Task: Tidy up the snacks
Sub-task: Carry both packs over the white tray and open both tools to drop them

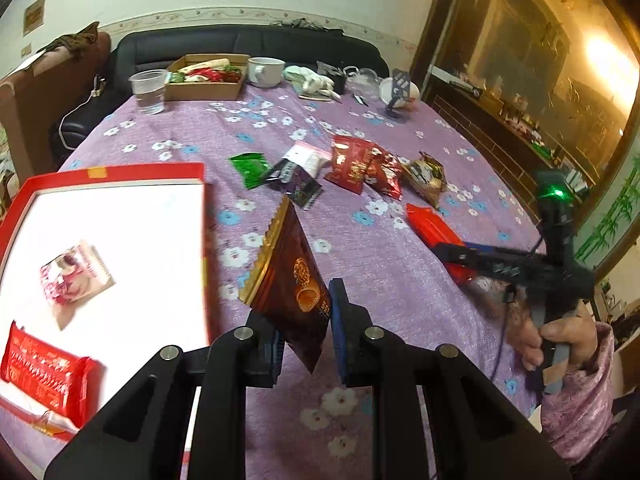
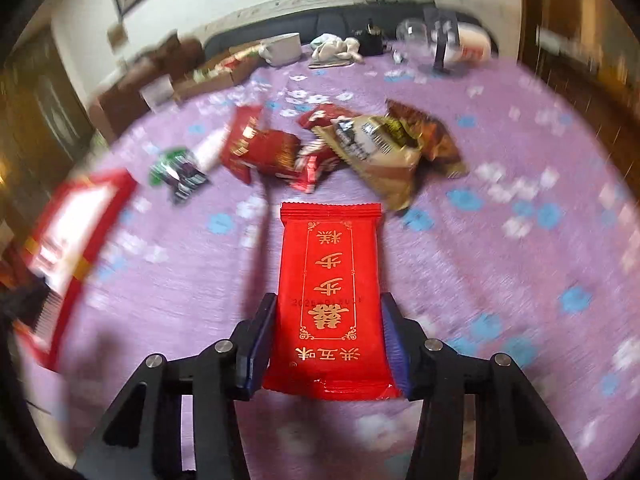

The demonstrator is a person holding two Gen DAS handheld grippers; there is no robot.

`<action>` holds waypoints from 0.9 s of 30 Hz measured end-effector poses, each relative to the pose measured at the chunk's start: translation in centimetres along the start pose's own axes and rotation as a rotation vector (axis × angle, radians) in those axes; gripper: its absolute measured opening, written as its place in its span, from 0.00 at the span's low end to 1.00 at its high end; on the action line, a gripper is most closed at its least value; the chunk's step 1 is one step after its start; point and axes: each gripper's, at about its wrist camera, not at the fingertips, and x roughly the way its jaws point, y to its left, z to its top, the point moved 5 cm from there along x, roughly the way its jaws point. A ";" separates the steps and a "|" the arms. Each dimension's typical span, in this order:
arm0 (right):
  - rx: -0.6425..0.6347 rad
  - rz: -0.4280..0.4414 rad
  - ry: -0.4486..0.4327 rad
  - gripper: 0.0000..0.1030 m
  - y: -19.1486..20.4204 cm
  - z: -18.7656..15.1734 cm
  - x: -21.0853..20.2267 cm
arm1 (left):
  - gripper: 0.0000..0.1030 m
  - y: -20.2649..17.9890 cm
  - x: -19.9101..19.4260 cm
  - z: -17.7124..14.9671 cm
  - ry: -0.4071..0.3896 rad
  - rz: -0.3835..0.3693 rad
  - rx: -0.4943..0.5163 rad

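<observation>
My left gripper (image 1: 306, 340) is shut on a brown snack packet with a gold edge (image 1: 290, 276), held tilted above the purple flowered tablecloth (image 1: 360, 260). Just to its left lies a red box with a white inside (image 1: 152, 170), holding a pink packet (image 1: 76, 276) and a red packet (image 1: 44, 368). My right gripper (image 2: 328, 340) is shut on a long red packet with gold characters (image 2: 332, 280), its pads pressing on both long edges. The same right gripper (image 1: 446, 250) and red packet (image 1: 428, 222) show at the right of the left wrist view. A pile of loose snack packets (image 2: 320, 148) lies beyond.
At the table's far edge stand a plastic cup (image 1: 148, 88), a cardboard tray of snacks (image 1: 204, 88), a white mug (image 1: 264, 70) and assorted clutter (image 1: 396, 92). A black sofa (image 1: 248, 42) is behind the table. A person's hand (image 1: 560, 336) grips the right tool's handle.
</observation>
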 end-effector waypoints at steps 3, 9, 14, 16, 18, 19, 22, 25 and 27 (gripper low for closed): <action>0.128 0.235 0.041 0.49 0.5 -0.1 -0.4 | 0.17 1.2 -0.7 -0.2 -0.014 0.005 -0.022; 0.162 0.541 0.081 0.49 5.9 0.2 -0.9 | 0.17 4.9 -2.2 -1.1 -0.042 0.050 -0.089; 0.095 0.654 0.123 0.49 12.8 0.3 0.3 | 0.17 8.2 -3.3 -2.0 -0.057 0.103 -0.144; 0.066 0.681 0.133 0.49 15.4 0.3 0.7 | 0.17 9.1 -3.5 -2.3 -0.061 0.123 -0.157; 0.039 0.708 0.147 0.49 17.9 0.0 1.1 | 0.17 10.3 -3.9 -2.7 -0.066 0.147 -0.173; 0.028 0.719 0.155 0.49 19.0 -0.1 1.5 | 0.17 10.9 -4.1 -2.9 -0.068 0.157 -0.185; -0.007 0.734 0.168 0.48 22.1 -0.2 2.6 | 0.17 12.5 -4.6 -3.3 -0.075 0.184 -0.209; -0.034 0.737 0.195 0.49 24.5 -0.6 3.7 | 0.17 13.5 -4.9 -3.4 -0.082 0.206 -0.225; -0.047 0.735 0.205 0.48 25.4 -0.6 4.4 | 0.17 14.1 -5.0 -3.4 -0.087 0.226 -0.227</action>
